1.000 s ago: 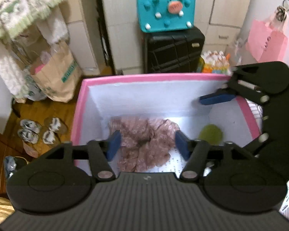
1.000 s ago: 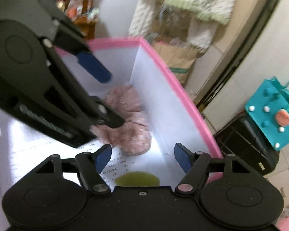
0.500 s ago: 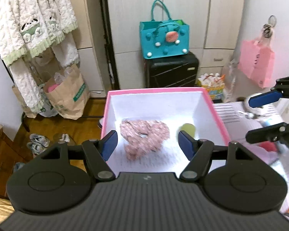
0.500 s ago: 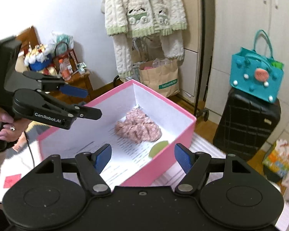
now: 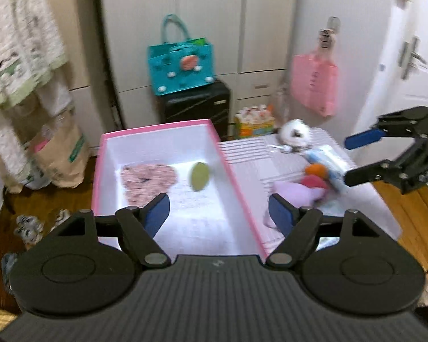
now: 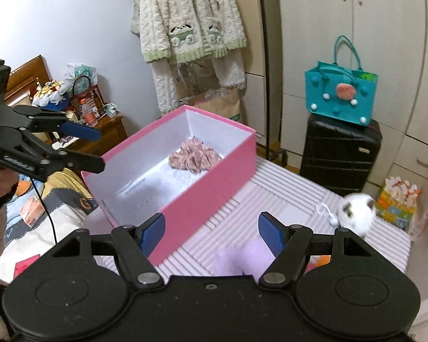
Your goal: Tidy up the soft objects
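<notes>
Both pairs of fingers stand apart and grasp nothing: the left gripper (image 5: 218, 209), at the bottom of its own view, is spreading its jaws wider with only air between them, and the right gripper (image 6: 211, 232) hangs released over the striped table (image 6: 285, 196).

A second ago both tools were low inside the pink box (image 5: 228, 171), right over the pinkish crumpled cloth (image 5: 147, 181) and the green round piece (image 5: 198, 176). Now they have pulled up and back — the whole box shows in each view, with the cloth at its far end and the green piece just beside it on the white floor. Those two soft things look delivered.

What remains lies right of the box in the left view: a lilac plush (image 5: 294, 192), an orange ball (image 5: 316, 170) and a white furry ball (image 5: 295, 134) at the table's far edge, plus some blurred pale packets. The right gripper's frame already has the lilac plush low between its fingers — probably the next pick.
</notes>
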